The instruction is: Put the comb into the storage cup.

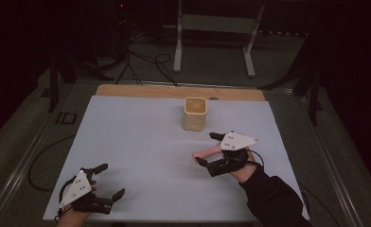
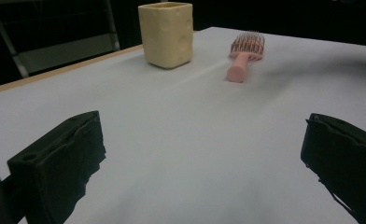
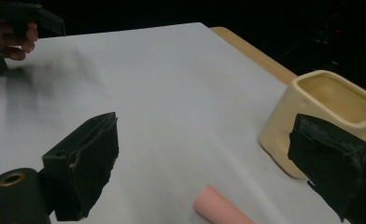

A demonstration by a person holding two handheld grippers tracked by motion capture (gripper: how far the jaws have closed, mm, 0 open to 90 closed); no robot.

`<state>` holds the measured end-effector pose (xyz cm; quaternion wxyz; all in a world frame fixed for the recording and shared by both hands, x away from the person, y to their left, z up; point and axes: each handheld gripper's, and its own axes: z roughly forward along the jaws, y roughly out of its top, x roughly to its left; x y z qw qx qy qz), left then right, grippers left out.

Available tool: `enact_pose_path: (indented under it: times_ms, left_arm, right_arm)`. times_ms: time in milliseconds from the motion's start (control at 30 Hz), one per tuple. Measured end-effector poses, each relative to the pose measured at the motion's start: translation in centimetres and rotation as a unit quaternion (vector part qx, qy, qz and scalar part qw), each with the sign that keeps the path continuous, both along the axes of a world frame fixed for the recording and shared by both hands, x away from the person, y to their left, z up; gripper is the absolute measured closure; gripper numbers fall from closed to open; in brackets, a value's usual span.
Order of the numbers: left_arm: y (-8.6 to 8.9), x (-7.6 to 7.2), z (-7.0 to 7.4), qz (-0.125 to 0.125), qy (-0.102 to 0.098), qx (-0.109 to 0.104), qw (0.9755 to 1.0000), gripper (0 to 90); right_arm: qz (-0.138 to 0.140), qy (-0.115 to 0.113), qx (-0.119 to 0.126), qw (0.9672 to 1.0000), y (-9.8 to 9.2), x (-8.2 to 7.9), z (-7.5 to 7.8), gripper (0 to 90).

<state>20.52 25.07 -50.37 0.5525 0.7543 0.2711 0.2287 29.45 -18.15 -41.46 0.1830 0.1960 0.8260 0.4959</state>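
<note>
Your left gripper sits at the near left corner of the white table, jaws apart on nothing. Its view reveals the pink hairbrush bristles (hidden from above) beside the cream cup. Your right gripper gapes around the handle.

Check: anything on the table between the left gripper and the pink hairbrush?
Nothing. In the left gripper view, bare white table runs from the open left gripper to the hairbrush. The cream cup stands off to the side.
</note>
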Motion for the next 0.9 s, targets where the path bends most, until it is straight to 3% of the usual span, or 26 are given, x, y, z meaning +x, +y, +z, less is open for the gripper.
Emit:
enact_pose_path:
  times_ms: [367, 567, 900]
  left_arm:
    - [-0.1, 0.0, 0.0, -0.003, 0.003, 0.0, 1.0, 0.0]
    - [-0.1, 0.0, 0.0, -0.003, 0.003, 0.0, 1.0, 0.0]
    - [-0.1, 0.0, -0.1, -0.003, 0.004, 0.001, 1.0, 0.0]
  right_arm:
    - [0.003, 0.03, -0.009, 0.9995, 1.9, 3.1, -2.0, 8.7]
    - [-0.004, 0.049, -0.007, 0.9988, 2.3, 4.7, -3.0, 8.9]
    - [-0.016, 0.063, -0.014, 0.9978, 2.5, 6.8, -4.1, 8.9]
